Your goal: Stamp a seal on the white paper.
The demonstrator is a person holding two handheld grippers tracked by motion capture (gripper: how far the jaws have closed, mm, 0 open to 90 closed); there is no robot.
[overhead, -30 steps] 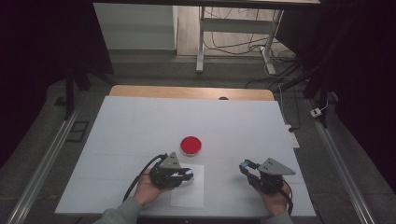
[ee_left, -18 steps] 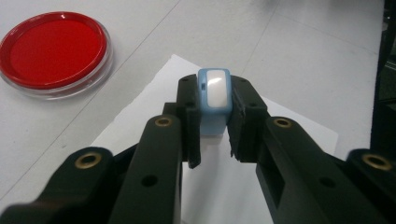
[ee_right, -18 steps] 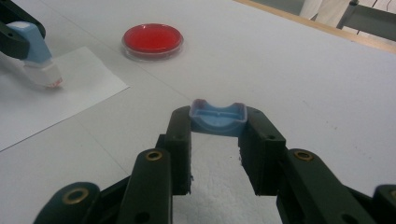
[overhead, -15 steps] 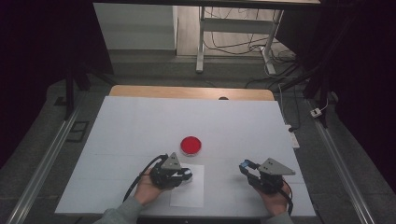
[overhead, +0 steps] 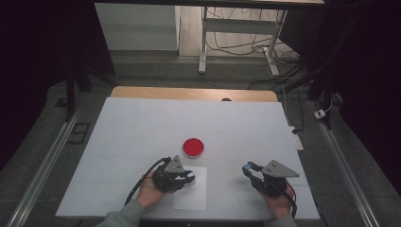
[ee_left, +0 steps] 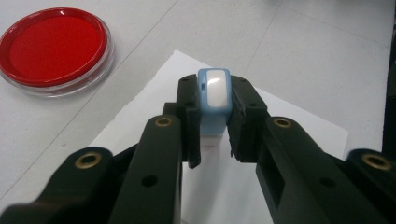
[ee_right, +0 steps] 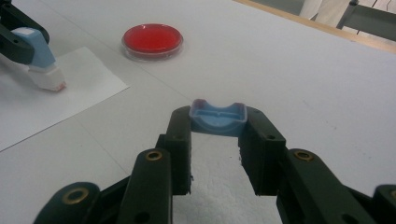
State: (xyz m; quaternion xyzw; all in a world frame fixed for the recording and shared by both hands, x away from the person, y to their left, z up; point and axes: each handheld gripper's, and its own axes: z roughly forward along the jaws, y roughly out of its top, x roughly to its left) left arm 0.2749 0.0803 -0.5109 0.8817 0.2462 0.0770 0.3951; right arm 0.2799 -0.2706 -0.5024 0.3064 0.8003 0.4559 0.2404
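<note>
No text, label, brand, number or sign could be read on any thing in these pictures

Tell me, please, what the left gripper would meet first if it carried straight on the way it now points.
Most likely the white paper sheet. The left gripper is shut on a blue and white stamp whose tip seems to rest on or just above the sheet. The red ink pad lies off to one side of that line.

We are clamping a blue stamp [ee_left: 214, 100] between the left gripper [ee_left: 214, 135] jaws, its base resting on the white paper sheet [ee_left: 280, 140]; a red ink pad [ee_left: 53, 44] is lying beyond the sheet's corner.
</note>
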